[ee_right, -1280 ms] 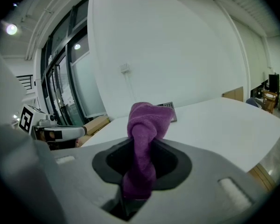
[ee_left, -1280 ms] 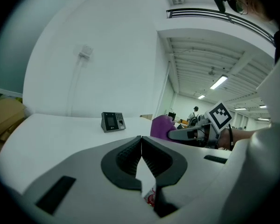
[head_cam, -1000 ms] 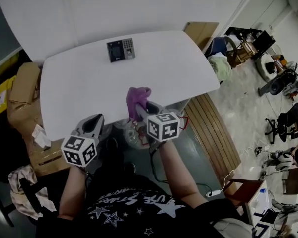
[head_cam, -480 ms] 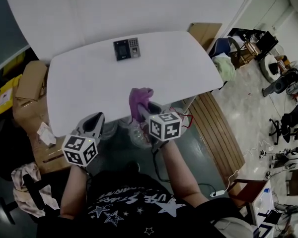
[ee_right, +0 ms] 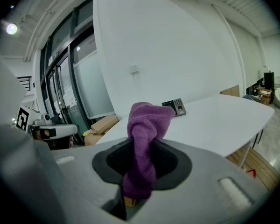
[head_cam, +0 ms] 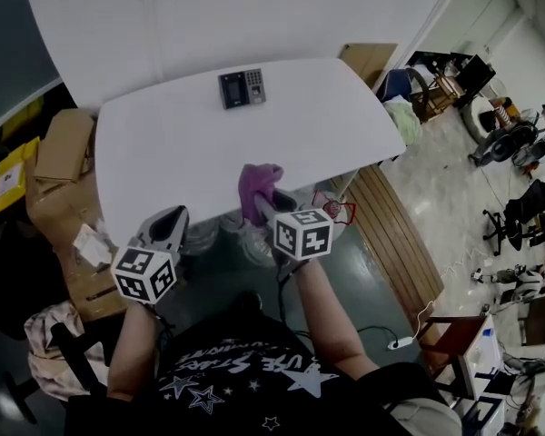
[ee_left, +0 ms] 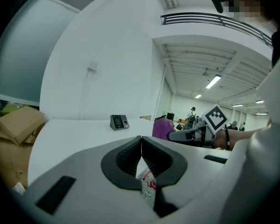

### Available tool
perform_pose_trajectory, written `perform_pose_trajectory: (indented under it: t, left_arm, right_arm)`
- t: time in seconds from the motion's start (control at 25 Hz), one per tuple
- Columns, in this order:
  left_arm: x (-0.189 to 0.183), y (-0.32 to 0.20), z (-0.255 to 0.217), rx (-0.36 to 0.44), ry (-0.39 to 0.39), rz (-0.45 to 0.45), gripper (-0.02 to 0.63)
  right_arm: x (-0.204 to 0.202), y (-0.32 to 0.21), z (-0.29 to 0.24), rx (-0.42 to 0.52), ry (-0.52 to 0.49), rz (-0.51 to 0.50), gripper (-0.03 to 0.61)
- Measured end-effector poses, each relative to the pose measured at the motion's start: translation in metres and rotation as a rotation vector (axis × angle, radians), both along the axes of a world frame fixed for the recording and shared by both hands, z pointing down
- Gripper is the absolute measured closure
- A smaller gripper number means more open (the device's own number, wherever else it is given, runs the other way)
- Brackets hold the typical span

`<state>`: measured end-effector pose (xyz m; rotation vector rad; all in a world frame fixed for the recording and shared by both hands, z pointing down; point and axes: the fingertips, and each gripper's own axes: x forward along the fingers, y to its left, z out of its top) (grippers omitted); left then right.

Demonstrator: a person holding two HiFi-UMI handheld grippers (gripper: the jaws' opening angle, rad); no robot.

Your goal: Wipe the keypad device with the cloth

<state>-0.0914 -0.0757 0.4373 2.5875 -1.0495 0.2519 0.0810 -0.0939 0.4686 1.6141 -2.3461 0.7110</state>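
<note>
Two grippers work at the lower centre of the head view. The right gripper (ee_right: 141, 158) is clamped on a purple cloth (ee_right: 147, 123), which bunches above the jaws and looks soft, light and compliant. The left gripper (ee_left: 141, 149) has its jaws pressed together on nothing. The keypad device (head_cam: 242, 88) stands at upper centre, near the far edge of the white table (head_cam: 163, 153), well apart from both grippers. It is probably rigid, light and prone to sliding, so brace its casing sides.

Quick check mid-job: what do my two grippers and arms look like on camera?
The left gripper and right gripper are alike: pale grey shells with black ribbed pads around a rounded mouth. Each carries a white cube of black square markers. The person wears a black short-sleeved shirt printed with white stars.
</note>
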Motion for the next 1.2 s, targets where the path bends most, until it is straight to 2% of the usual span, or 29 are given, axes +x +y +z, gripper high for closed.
perform_pose_trajectory:
  t: [0.44,0.8,1.2]
  left_arm:
    - [-0.069,0.047,-0.008,0.018,0.032,0.051,0.606]
    - [-0.108,0.096,-0.01,0.021,0.045,0.1,0.606]
    - [-0.137,0.125,0.006,-0.002,0.056,0.092,0.606]
  right_arm:
    - [-0.073,0.055,-0.015,0.011,0.043,0.022,0.479]
    - [-0.109,0.116,-0.017,-0.002,0.055,0.08,0.479]
    - [-0.138,0.151,0.0,-0.034,0.073,0.071,0.48]
